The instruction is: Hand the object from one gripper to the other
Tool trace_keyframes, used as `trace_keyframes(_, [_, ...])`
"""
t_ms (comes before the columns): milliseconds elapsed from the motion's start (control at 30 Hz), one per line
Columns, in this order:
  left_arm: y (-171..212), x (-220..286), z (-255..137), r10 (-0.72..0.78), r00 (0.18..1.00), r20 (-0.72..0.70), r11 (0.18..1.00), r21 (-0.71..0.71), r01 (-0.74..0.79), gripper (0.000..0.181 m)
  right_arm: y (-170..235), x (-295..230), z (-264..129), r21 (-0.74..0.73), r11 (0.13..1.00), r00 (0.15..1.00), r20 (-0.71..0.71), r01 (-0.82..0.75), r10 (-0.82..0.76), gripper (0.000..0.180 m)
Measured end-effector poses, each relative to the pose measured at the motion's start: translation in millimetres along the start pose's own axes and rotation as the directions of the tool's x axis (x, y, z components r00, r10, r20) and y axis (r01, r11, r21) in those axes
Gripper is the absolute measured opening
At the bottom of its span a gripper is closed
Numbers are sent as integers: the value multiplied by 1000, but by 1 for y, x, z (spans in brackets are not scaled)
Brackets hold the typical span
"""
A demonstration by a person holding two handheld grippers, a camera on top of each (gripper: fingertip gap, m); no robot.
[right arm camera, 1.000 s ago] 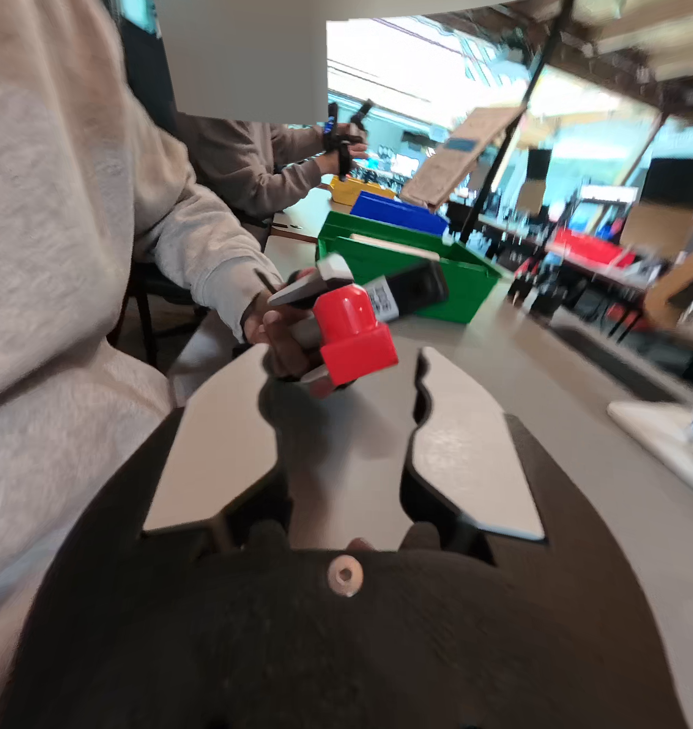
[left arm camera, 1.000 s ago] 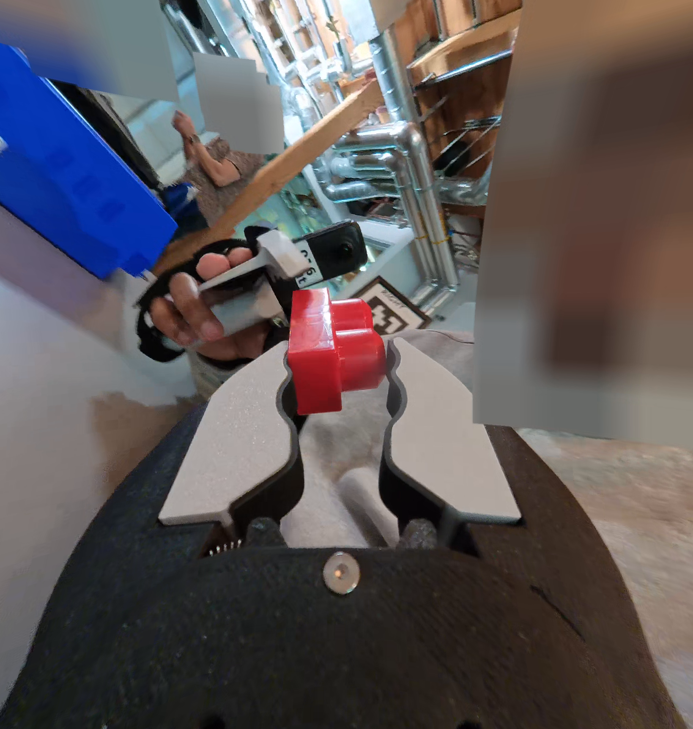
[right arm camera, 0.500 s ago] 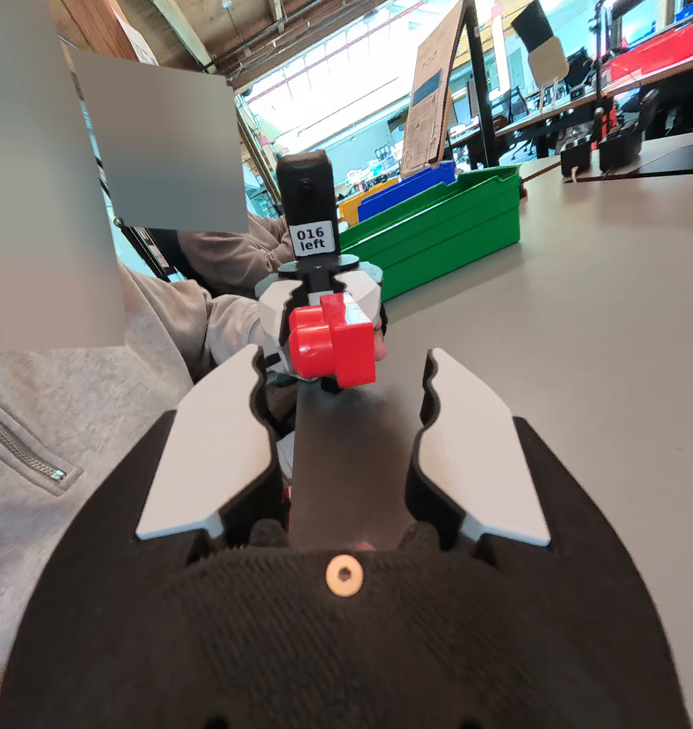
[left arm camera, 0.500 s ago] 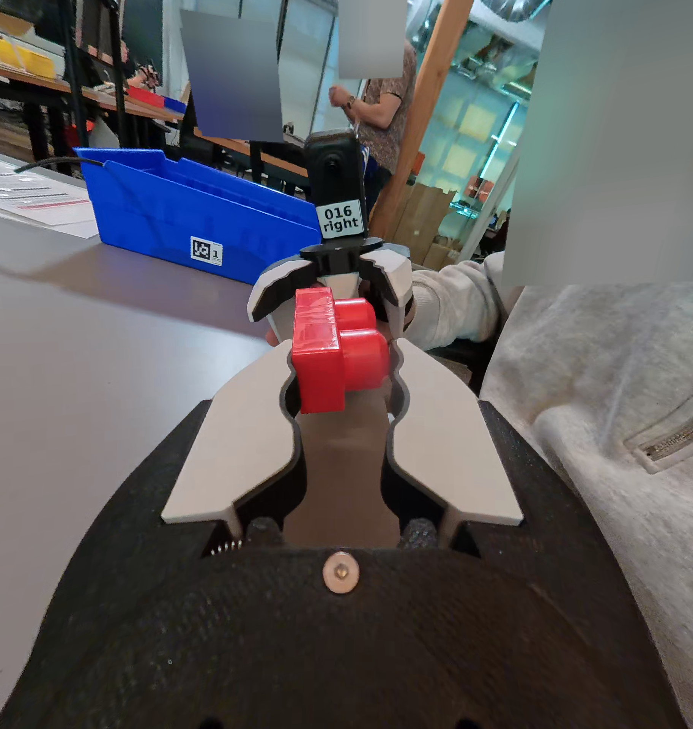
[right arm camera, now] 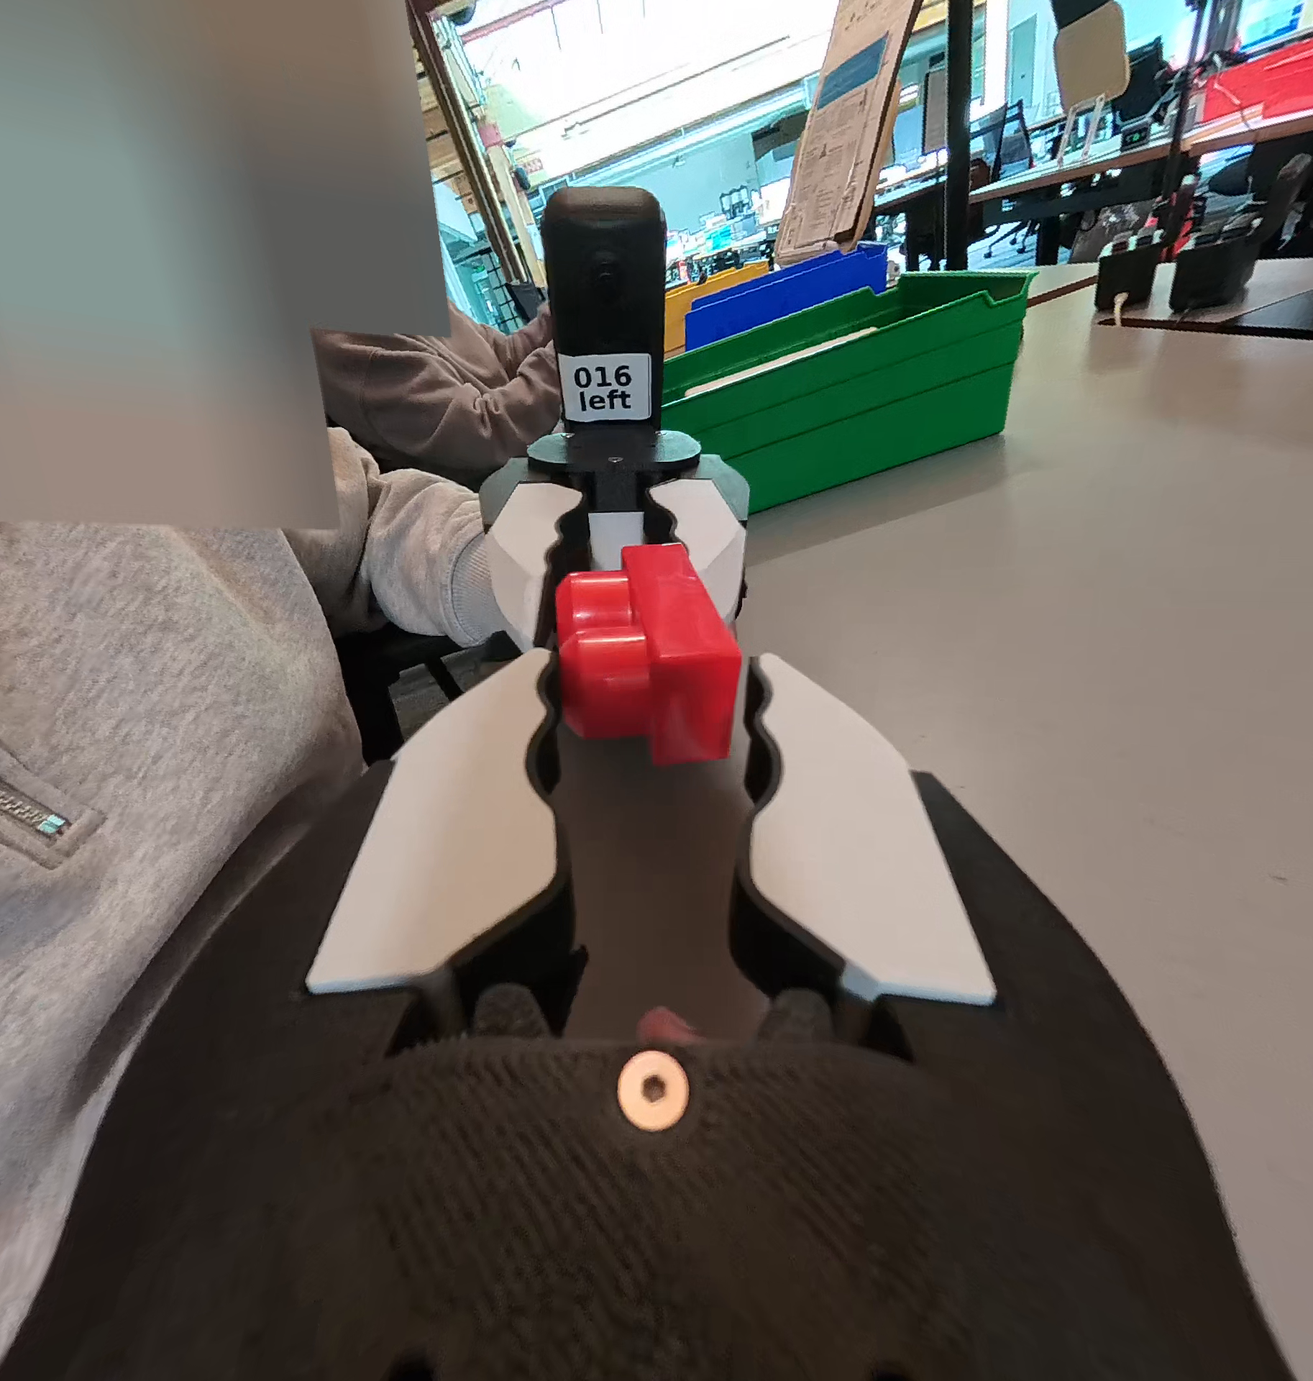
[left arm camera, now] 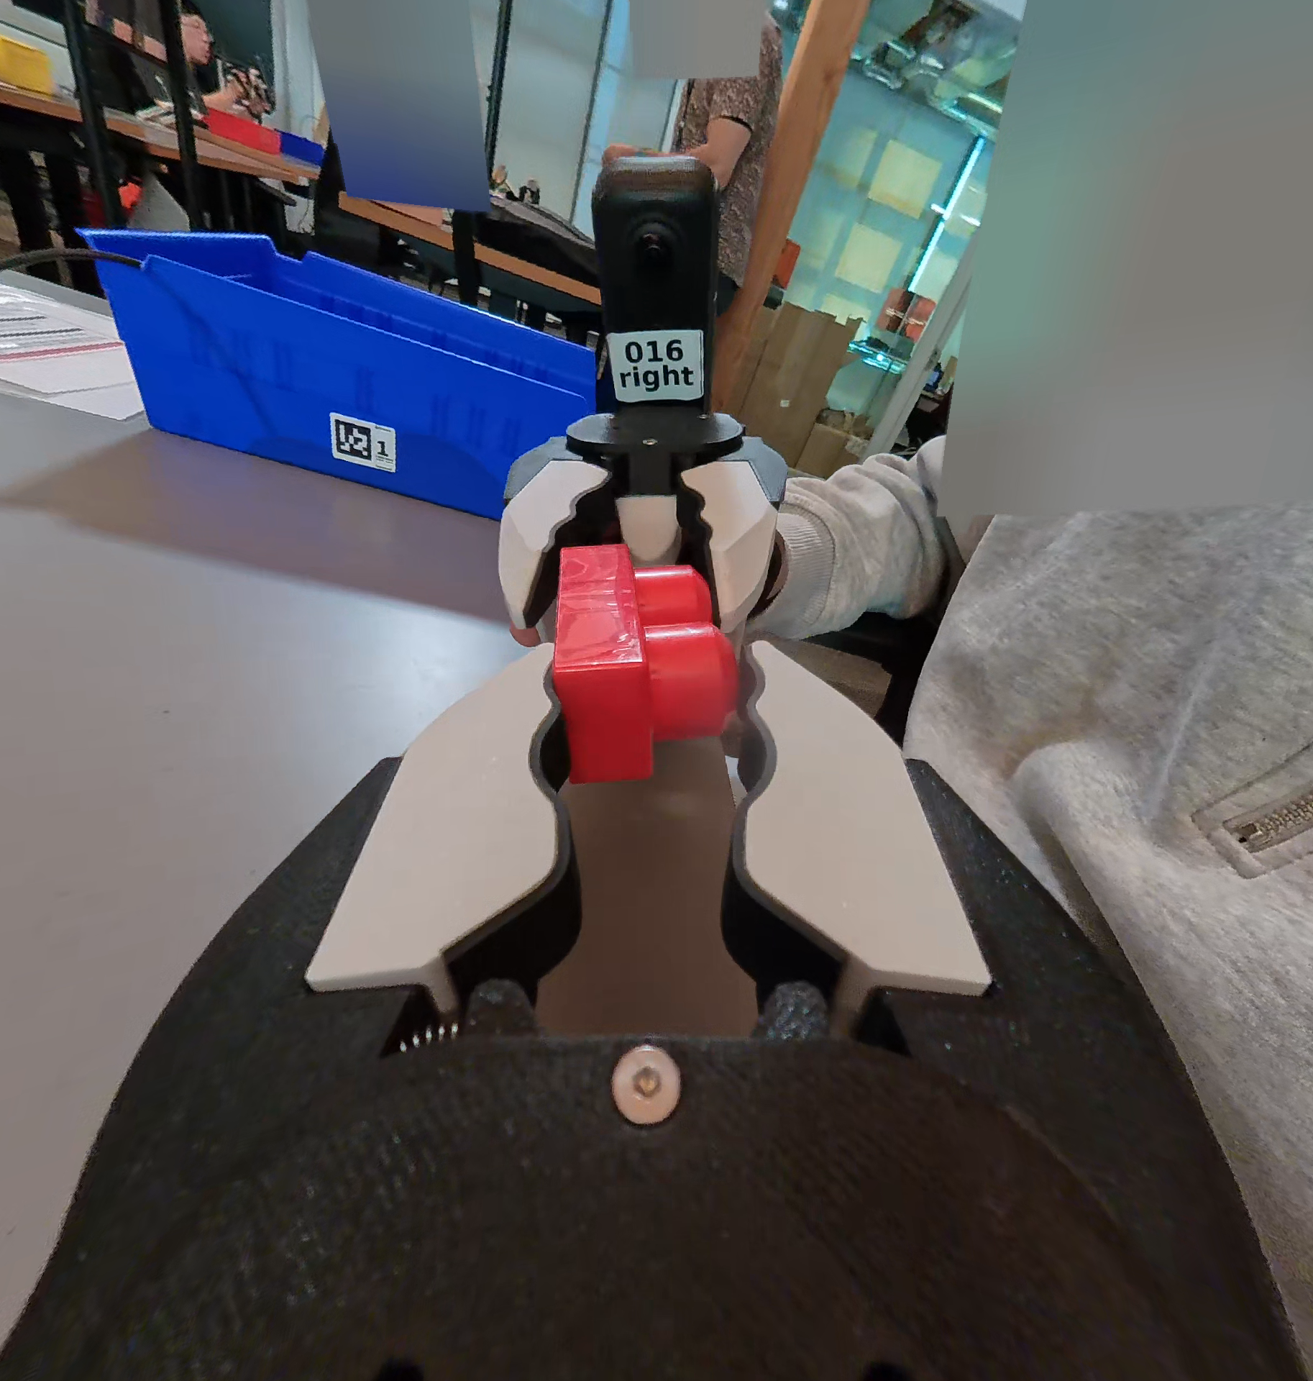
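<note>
A red two-stud block [left arm camera: 624, 672] is held in the air above the grey table [left arm camera: 190, 672], between two grippers that face each other tip to tip. My left gripper [left arm camera: 646, 672] is shut on the near end of the block, one finger on its flat base and one on a stud. My right gripper [right arm camera: 646, 672] has its fingers against both sides of the block's other end [right arm camera: 653, 665]. The right gripper also shows head-on in the left wrist view [left arm camera: 642, 590], and the left gripper in the right wrist view [right arm camera: 624, 613].
A blue bin [left arm camera: 302, 374] stands on the table at the back left, with papers [left arm camera: 33, 351] beside it. A green bin [right arm camera: 863, 396] stands at the back with blue and yellow bins behind it. The holder's grey sweatshirt [left arm camera: 1124, 747] fills one side. Only a small space, under 4 cm, lies between the two pairs of fingers.
Both grippers swung level and lined up facing each other. The right gripper moved in around the block's free end and its jaws narrowed from wide open onto the block.
</note>
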State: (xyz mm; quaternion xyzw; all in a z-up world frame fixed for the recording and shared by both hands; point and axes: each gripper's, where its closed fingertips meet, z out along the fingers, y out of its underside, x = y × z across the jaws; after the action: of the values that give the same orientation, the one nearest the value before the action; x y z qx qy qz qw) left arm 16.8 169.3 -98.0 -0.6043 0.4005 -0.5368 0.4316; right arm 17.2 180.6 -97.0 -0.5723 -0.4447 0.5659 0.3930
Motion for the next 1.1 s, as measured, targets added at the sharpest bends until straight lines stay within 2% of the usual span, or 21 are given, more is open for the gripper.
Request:
trace_keyframes(367, [-3, 3, 0, -13, 1000, -22, 999, 36, 14, 43, -4, -5, 1, -4, 1000, 1000, 5, -6, 6, 46])
trace_keyframes(500, [-4, -3, 0, -46, 999, 1, 997, 57, 46, 66, -16, -1, -4, 60, 994, 996, 12, -86, 86, 45])
trace_keyframes(700, [-6, -7, -3, -117, 993, -19, 989, 87, 118, 71, -23, 10, -18, 137, 967, 976, 48, -216, 211, 45])
trace_keyframes(867, [-3, -6, -2, -227, 970, -82, 970, 73, 233, 64, -15, 15, -19, 42, 999, 998, -55, -30, 32, 45])
trace_keyframes(967, [1, -8, -3, -343, 929, -141, 934, 55, 353, 54, -15, 12, -20, -6, 994, 989, -100, 107, -107, 45])
trace_keyframes(1033, [3, -5, -3, -464, 855, -232, 876, 23, 482, 51, -15, 10, -22, -28, 980, 974, -112, 197, -199, 45])
trace_keyframes(1100, [2, -1, -3, -579, 746, -329, 791, -4, 612, 51, -16, 6, -23, -36, 955, 949, -106, 293, -295, 45])
